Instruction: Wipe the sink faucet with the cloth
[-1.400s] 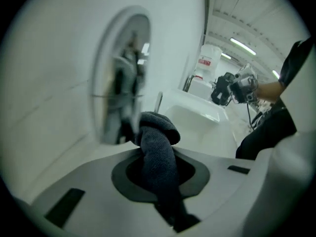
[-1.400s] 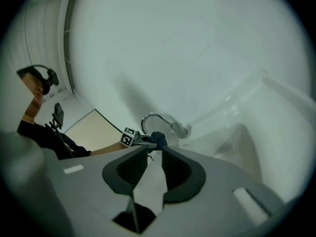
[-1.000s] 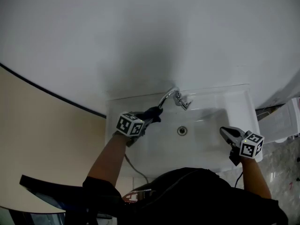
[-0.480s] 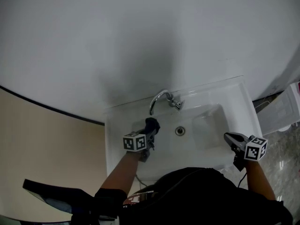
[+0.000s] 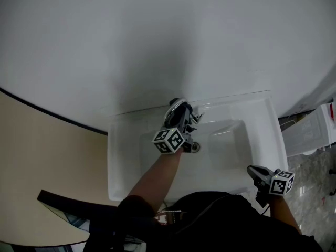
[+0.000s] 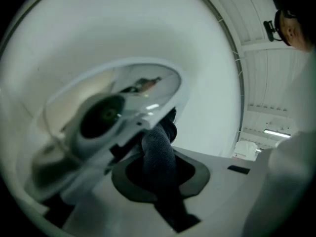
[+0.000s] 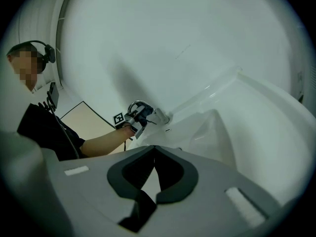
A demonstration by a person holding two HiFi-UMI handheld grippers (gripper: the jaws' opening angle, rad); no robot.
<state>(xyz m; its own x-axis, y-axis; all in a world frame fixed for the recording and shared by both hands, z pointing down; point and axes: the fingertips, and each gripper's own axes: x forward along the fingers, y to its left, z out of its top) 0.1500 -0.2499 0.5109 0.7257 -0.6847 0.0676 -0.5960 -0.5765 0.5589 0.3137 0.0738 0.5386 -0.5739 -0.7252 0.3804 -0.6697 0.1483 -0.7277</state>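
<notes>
The left forearm [image 5: 157, 175] reaches from the sink's front edge straight across the basin to the faucet [image 5: 182, 107], which stands at the middle of the back rim of the sink [image 5: 125, 159]. The left claw [image 5: 176, 121] points about level at the faucet, with its marker cube [image 5: 169, 140] towards the head camera. It is clenched on the dark cloth [image 6: 159, 151]. The bunched cloth lies against the underside of the faucet body, which fills the left gripper view at close range. The right claw [image 5: 255, 171] hovers at the sink's front right corner, well apart from the faucet. It is tilted slightly down towards the basin, and its jaws are closed together on nothing.
</notes>
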